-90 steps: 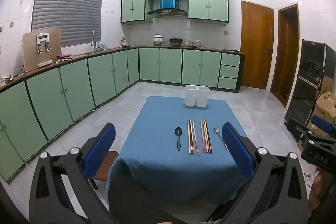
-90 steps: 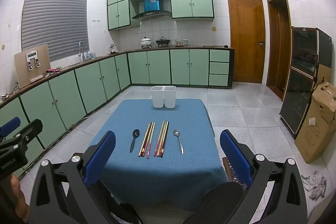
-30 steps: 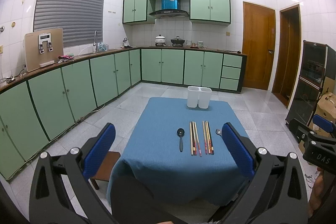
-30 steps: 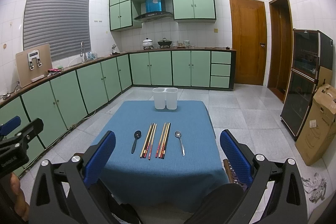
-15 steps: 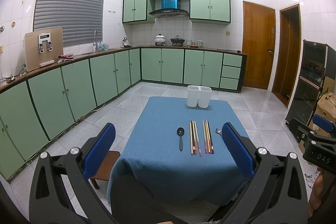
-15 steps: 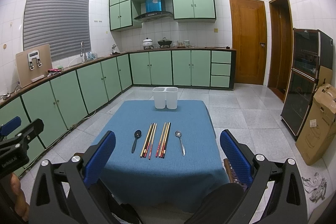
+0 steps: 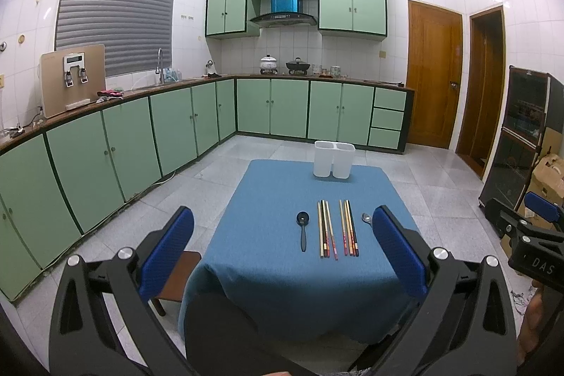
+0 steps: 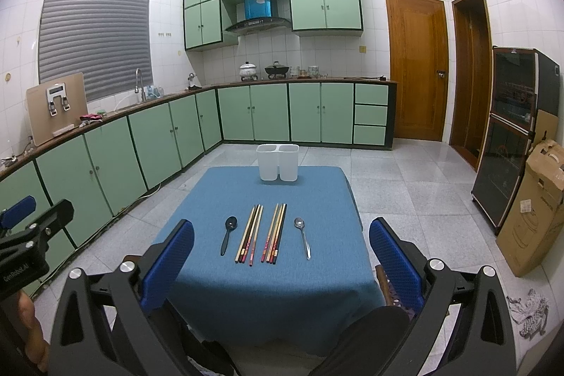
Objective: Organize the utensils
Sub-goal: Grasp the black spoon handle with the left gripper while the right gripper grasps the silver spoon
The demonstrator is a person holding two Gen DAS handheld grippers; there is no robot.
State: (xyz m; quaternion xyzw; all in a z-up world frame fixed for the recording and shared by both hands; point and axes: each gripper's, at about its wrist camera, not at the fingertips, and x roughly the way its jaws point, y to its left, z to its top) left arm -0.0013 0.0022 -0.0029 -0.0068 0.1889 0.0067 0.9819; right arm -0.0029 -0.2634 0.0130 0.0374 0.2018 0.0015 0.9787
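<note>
On the blue-clothed table (image 7: 268,270) (image 8: 310,284) lie a black spoon (image 7: 302,229) (image 8: 228,232), two bundles of chopsticks (image 7: 326,229) (image 7: 348,227) (image 8: 250,232) (image 8: 274,232) and a metal spoon (image 7: 366,219) (image 8: 303,235). A white two-compartment holder (image 7: 333,159) (image 8: 277,161) stands at the table's far edge. My left gripper (image 7: 282,249) and right gripper (image 8: 278,252) hang open, short of the table's near edge, nothing between the fingers.
Green cabinets (image 7: 141,140) run along the left and back walls. A wooden stool (image 7: 176,281) stands at the table's left corner. A dark cabinet (image 8: 511,136) and a cardboard box (image 8: 532,210) stand at the right. The person's knees (image 7: 218,330) show below.
Both views have shifted only slightly; the table sits marginally closer than three seconds ago. Both grippers stay open and the utensils have not moved.
</note>
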